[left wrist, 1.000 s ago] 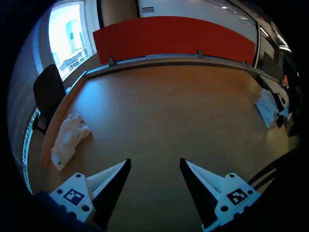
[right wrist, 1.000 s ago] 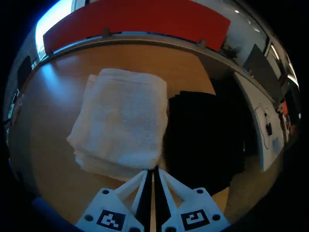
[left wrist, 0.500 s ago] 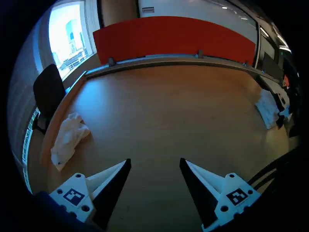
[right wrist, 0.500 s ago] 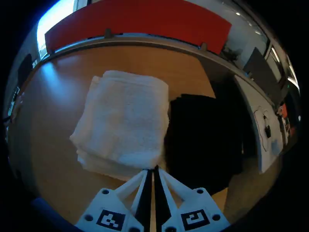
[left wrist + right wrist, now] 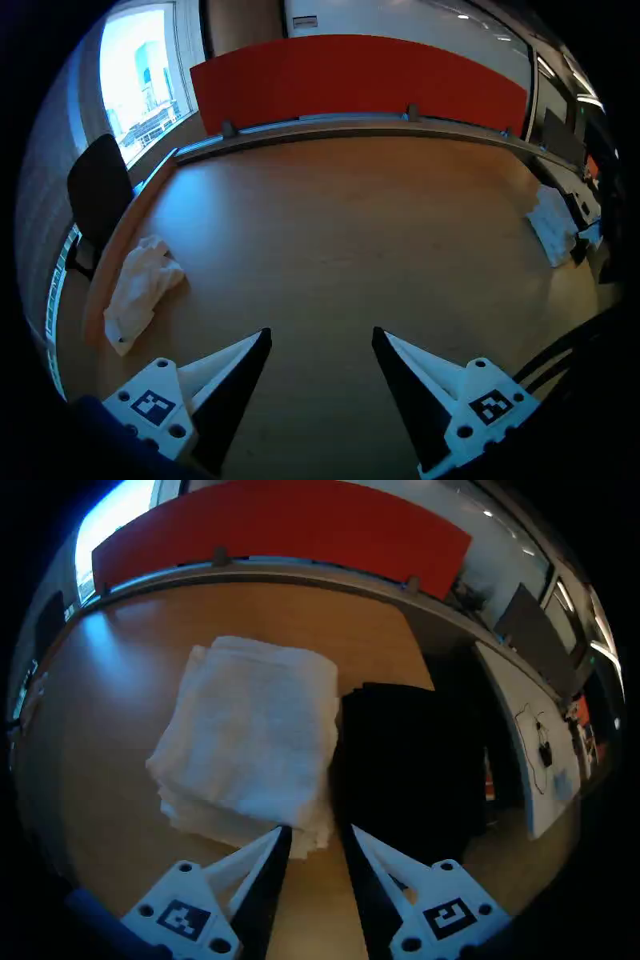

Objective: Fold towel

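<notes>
While the right gripper [image 5: 314, 834] holds its jaws narrowly parted, the near corner of the folded white towel [image 5: 248, 736] seems to sit just at their tips. The towel lies along the desk's [image 5: 104, 720] right edge. The left gripper [image 5: 320, 336] gapes wide above the wood, and a crumpled cloth [image 5: 138, 288] lies at the left edge.
</notes>
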